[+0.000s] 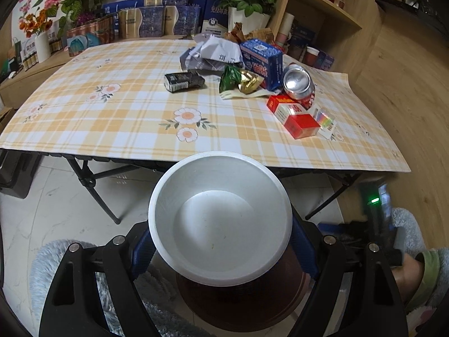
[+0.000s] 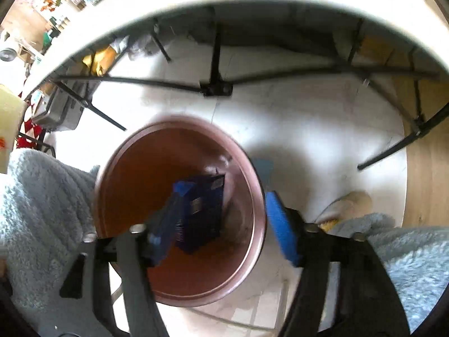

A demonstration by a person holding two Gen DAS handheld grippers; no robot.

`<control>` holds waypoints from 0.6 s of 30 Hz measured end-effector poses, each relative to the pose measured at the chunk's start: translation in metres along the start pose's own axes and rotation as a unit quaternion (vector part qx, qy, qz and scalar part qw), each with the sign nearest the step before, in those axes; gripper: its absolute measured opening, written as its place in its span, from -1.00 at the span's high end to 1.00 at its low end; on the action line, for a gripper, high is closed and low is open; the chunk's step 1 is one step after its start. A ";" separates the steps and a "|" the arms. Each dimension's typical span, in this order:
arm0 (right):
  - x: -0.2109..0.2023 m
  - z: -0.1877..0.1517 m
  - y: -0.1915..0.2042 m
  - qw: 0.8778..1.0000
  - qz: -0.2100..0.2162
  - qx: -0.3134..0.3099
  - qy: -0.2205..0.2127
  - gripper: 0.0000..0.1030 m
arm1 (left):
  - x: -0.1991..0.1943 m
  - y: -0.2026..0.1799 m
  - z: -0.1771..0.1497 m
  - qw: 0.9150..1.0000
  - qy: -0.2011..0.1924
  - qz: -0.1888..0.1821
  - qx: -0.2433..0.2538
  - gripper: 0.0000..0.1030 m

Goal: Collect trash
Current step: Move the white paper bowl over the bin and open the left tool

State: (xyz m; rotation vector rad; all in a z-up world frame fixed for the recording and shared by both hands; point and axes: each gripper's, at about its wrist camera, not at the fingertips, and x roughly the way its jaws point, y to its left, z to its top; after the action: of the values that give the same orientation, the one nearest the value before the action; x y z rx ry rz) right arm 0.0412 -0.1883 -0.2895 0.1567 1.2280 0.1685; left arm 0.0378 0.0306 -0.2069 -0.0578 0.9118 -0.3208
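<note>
Right gripper (image 2: 221,219), jaws apart, above the bin (image 2: 179,210) — dark box (image 2: 204,210) inside; left gripper (image 1: 221,241) clamps a white bowl (image 1: 220,219).

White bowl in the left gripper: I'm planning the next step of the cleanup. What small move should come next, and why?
Probably tip the white bowl into the brown bin under it. The left gripper holds the bowl right above the bin, and the right gripper stands open, a dark blue box already inside.

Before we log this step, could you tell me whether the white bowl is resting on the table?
No: the white bowl is gripped between the left gripper's blue pads, off the table's near edge, above the brown bin.
</note>
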 end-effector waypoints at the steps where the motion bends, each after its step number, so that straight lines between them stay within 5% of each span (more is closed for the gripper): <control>1: -0.008 0.001 0.002 1.000 -0.002 -0.006 -0.017 -0.58 | 0.002 0.000 0.000 1.000 0.003 0.000 -0.001 -0.56; 6: -0.056 0.002 0.011 0.992 -0.027 -0.038 -0.119 -0.87 | 0.008 0.002 -0.002 1.000 0.018 -0.003 -0.008 -0.56; 11: -0.087 0.004 0.008 0.978 -0.053 -0.038 -0.199 -0.88 | 0.015 0.002 -0.004 0.999 0.035 -0.006 -0.009 -0.56; 18: -0.106 0.011 -0.012 0.969 -0.060 -0.007 -0.238 -0.89 | 0.034 -0.012 -0.011 0.997 0.070 -0.021 0.011 -0.57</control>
State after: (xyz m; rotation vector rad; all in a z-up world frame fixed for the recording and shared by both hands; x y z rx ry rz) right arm 0.0178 -0.2225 -0.1902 0.1021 0.7544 0.0281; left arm 0.0460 0.0097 -0.2376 -0.0339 1.0465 -0.3777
